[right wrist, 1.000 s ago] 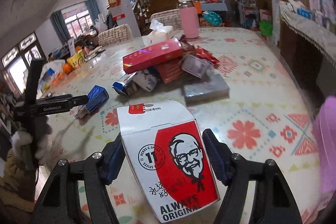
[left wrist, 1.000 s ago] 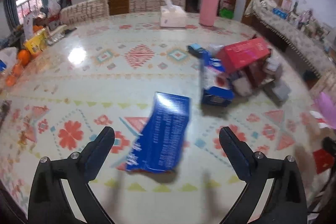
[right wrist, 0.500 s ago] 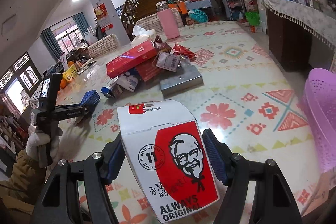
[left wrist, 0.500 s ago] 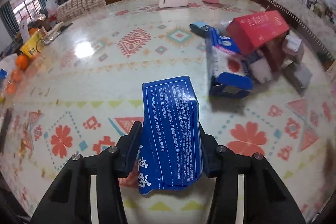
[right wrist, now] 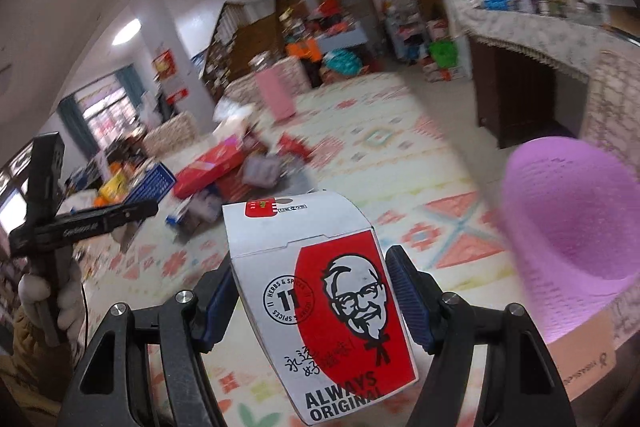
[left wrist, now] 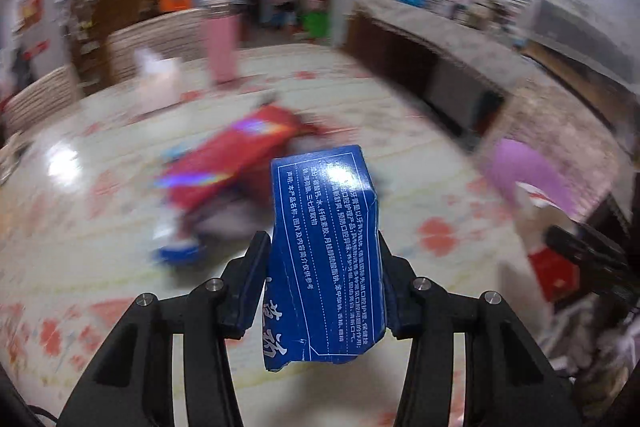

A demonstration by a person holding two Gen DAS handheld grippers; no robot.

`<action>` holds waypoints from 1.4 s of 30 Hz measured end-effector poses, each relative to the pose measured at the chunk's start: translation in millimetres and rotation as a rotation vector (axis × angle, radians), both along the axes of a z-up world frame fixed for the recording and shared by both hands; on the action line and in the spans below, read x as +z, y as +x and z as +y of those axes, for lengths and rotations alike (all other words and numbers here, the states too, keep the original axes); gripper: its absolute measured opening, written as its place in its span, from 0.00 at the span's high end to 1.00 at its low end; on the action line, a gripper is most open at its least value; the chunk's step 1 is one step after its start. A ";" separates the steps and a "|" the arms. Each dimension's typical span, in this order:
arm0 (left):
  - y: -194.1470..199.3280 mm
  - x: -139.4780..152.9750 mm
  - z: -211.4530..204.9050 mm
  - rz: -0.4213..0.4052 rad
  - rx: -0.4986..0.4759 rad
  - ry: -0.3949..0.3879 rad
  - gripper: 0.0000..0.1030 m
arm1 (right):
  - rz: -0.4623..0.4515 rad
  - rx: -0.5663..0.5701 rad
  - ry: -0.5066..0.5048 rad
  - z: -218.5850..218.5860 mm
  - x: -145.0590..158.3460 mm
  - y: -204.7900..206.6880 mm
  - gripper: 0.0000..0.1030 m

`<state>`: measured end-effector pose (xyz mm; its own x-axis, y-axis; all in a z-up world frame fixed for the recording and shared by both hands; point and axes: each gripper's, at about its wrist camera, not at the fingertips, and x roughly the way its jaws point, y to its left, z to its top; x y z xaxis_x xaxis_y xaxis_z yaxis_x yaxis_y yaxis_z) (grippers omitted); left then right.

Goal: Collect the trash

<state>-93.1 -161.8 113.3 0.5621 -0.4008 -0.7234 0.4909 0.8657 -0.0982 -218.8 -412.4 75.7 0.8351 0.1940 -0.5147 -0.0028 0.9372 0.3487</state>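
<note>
My left gripper is shut on a blue carton printed with white text, held up above the patterned table. My right gripper is shut on a white and red fried-chicken box. A pink perforated basket stands just right of the right gripper, past the table edge, and shows as a blurred pink basket in the left wrist view. The left gripper, held by a gloved hand, appears at the left of the right wrist view with the blue carton.
A blurred heap of trash lies mid-table: a long red box, a blue wrapper and grey packets. A pink bottle and a tissue box stand at the far side. A cardboard box sits under the basket.
The left gripper closed on the blue carton, lifted it off the table and swung right towards the pink basket. The right gripper carried the chicken box right, nearer the basket.
</note>
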 end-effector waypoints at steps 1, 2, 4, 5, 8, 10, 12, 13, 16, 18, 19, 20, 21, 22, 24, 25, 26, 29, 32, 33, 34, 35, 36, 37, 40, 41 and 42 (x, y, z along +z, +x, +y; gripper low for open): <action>0.6 2.7 -18.2 0.010 -0.038 -0.010 0.54 | -0.006 -0.027 0.000 -9.6 2.9 -2.1 0.27; 0.4 5.0 -35.4 0.014 -0.071 -0.016 0.54 | -0.013 -0.069 -0.001 -24.5 6.6 -5.1 0.27; 1.7 10.7 -74.9 0.009 -0.144 -0.023 0.54 | -0.021 -0.136 -0.006 -47.4 11.1 -10.2 0.27; 2.1 12.5 -89.9 0.008 -0.168 -0.025 0.54 | -0.023 -0.183 -0.006 -64.2 13.3 -13.6 0.26; 6.9 15.3 -143.6 0.033 -0.254 -0.040 0.53 | -0.029 -0.274 0.007 -102.2 17.1 -20.8 0.26; 6.4 16.2 -177.2 0.043 -0.309 -0.050 0.53 | -0.028 -0.329 0.019 -127.4 17.2 -25.1 0.26; 10.1 15.3 -212.4 0.055 -0.350 -0.047 0.53 | -0.021 -0.370 0.032 -148.3 15.9 -28.2 0.26; 8.5 14.9 -225.1 0.065 -0.366 -0.049 0.53 | -0.017 -0.385 0.044 -158.0 14.9 -29.1 0.26; 12.5 8.6 -270.4 0.099 -0.413 -0.049 0.53 | 0.001 -0.418 0.084 -185.0 9.7 -26.6 0.26; 16.2 4.2 -294.3 0.115 -0.437 -0.046 0.53 | 0.012 -0.431 0.098 -196.0 6.6 -24.6 0.26; 19.0 1.6 -305.7 0.126 -0.448 -0.046 0.53 | 0.019 -0.440 0.105 -202.0 4.7 -21.7 0.26; 21.9 -0.9 -315.9 0.135 -0.457 -0.049 0.53 | 0.022 -0.445 0.108 -205.0 3.3 -21.5 0.25; 23.8 -2.5 -320.7 0.142 -0.461 -0.053 0.52 | 0.025 -0.452 0.108 -208.2 2.4 -20.1 0.24; 25.9 -4.0 -326.9 0.151 -0.465 -0.057 0.46 | 0.029 -0.463 0.107 -212.5 1.7 -18.7 0.22; 29.5 -7.1 -333.8 0.165 -0.459 -0.060 0.32 | 0.036 -0.476 0.116 -219.4 -2.5 -15.9 0.21; 30.3 -7.4 -333.5 0.165 -0.451 -0.065 0.29 | 0.037 -0.477 0.127 -221.9 -3.8 -15.6 0.19; 30.0 -7.7 -331.4 0.160 -0.445 -0.071 0.28 | 0.032 -0.477 0.139 -224.3 -5.1 -15.6 0.18; 27.9 -10.2 -320.5 0.155 -0.432 -0.062 0.24 | 0.029 -0.480 0.139 -223.8 -6.7 -16.6 0.15; 24.4 -14.5 -304.6 0.144 -0.411 -0.039 0.22 | 0.032 -0.460 0.150 -214.3 -8.7 -16.2 0.15; 23.1 -16.9 -298.1 0.144 -0.403 -0.027 0.22 | 0.032 -0.448 0.153 -209.1 -8.3 -15.9 0.15; 22.7 -18.5 -291.7 0.146 -0.394 -0.017 0.22 | 0.031 -0.437 0.155 -203.9 -7.7 -15.5 0.15; 22.4 -20.2 -283.8 0.149 -0.382 -0.006 0.22 | 0.028 -0.418 0.156 -194.7 -6.8 -14.5 0.15; 22.2 -22.1 -274.0 0.151 -0.369 0.005 0.22 | 0.025 -0.405 0.156 -187.9 -5.9 -13.8 0.14; 22.4 -22.7 -265.6 0.152 -0.357 0.012 0.22 | 0.022 -0.391 0.157 -180.2 -4.9 -12.9 0.13; 26.0 -24.3 -228.6 0.166 -0.322 -0.004 0.22 | 0.016 -0.338 0.165 -151.1 -3.4 -7.7 0.10; 27.9 -24.0 -213.4 0.168 -0.302 -0.012 0.22 | 0.020 -0.311 0.166 -138.4 -3.9 -3.6 0.10; 29.7 -23.4 -198.2 0.164 -0.278 -0.014 0.22 | 0.023 -0.291 0.167 -129.7 -5.1 -0.1 0.10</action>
<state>-63.4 -360.1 89.9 0.3061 -0.5335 -0.7885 0.6851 0.6985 -0.2066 -218.9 -542.1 70.6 0.8563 0.0326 -0.5155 0.2663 0.8274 0.4945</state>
